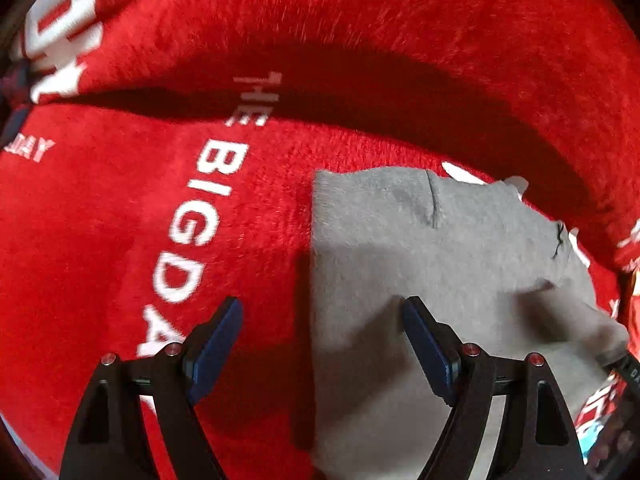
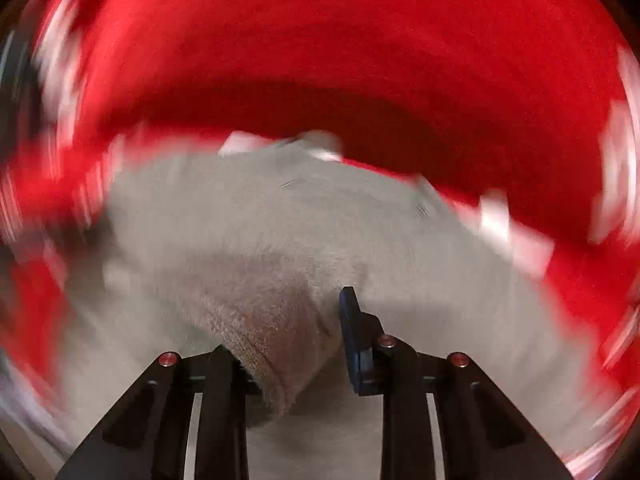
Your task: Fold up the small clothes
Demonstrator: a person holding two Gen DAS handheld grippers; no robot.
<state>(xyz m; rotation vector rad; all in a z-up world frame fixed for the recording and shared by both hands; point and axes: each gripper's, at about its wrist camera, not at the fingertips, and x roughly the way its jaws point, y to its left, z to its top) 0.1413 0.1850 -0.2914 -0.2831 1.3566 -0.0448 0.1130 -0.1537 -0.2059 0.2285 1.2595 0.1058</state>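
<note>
A small grey garment lies on a red blanket with white lettering. My left gripper is open and empty, hovering over the garment's left edge, one finger over the blanket and one over the grey cloth. In the right wrist view, which is blurred, my right gripper has a fold of the grey garment between its fingers. The cloth drapes over and hides the left finger. The right finger pad shows beside the fold.
The red blanket fills both views, with a raised fold and its dark shadow behind the garment. A colourful object sits at the right edge of the left wrist view.
</note>
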